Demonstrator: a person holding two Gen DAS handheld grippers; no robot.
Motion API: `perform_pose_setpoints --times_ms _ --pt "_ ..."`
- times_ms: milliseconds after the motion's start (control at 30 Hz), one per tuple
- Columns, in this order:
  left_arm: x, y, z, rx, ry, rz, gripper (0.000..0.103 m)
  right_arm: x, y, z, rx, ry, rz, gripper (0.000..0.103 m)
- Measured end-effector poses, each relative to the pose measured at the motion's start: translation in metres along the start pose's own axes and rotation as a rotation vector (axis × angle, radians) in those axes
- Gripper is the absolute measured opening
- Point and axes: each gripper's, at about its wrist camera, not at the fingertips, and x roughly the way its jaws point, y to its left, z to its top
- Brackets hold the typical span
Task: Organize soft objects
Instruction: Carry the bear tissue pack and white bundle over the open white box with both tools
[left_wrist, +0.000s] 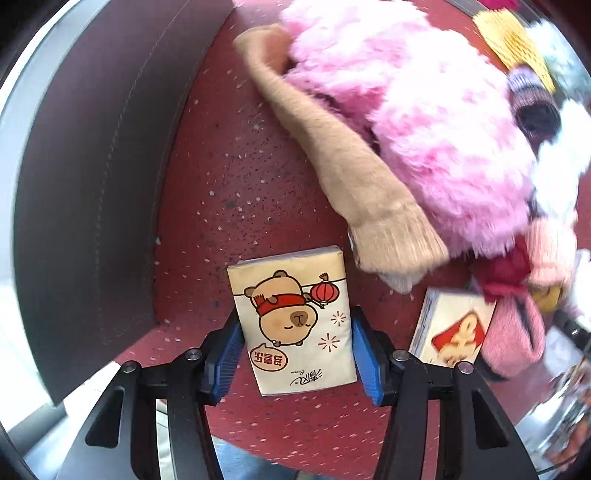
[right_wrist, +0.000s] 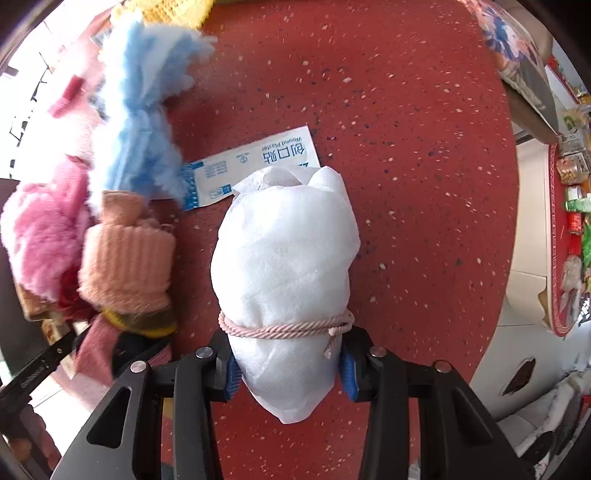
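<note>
On the red speckled tabletop (left_wrist: 207, 206), the left gripper (left_wrist: 297, 354) straddles a cream tissue pack printed with a cartoon capybara and red lantern (left_wrist: 293, 325); its blue-padded fingers (left_wrist: 227, 354) sit against the pack's two long sides, narrowed to the pack's width and gripping it. Just right of it lies a second tissue pack with a red motif (left_wrist: 450, 328), blurred. Beyond, a beige knitted scarf (left_wrist: 343, 158) runs diagonally, touching a fluffy pink plush mass (left_wrist: 406, 103). A dark brown stitched panel (left_wrist: 92, 184) borders the tabletop at left.

In the right wrist view, the right gripper (right_wrist: 290, 369) is closed on a white non-woven fabric pouch tied with a pale pink cord (right_wrist: 284, 266), its blue pads (right_wrist: 349, 373) pressing the pouch below the cord. A white-and-blue wound plaster packet (right_wrist: 251, 162) lies flat behind the pouch, partly overlapped by it. To the left sit a fluffy light-blue plush piece (right_wrist: 140, 122) and a peach ribbed knit item (right_wrist: 127, 262), touching each other.
</note>
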Motion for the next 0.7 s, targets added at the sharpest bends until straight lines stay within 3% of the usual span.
perform_pose_setpoints --times_ms 233,300,533,700 --pt "-0.025 -0.017 -0.028 0.152 -0.064 -0.010 0.056 -0.032 0.000 -0.041 0.037 -0.027 0.111 0.045" --pt "-0.033 -0.025 -0.039 0.203 -0.080 -0.009 0.056 -0.040 -0.003 -0.066 0.041 -0.029 0.134 0.045" --pt "-0.064 -0.053 -0.077 0.295 -0.137 -0.050 0.056 -0.054 -0.006 -0.118 0.058 -0.008 0.186 0.045" --pt "-0.099 -0.058 -0.076 0.357 -0.197 -0.056 0.056 -0.052 -0.006 -0.117 0.044 -0.009 0.193 0.045"
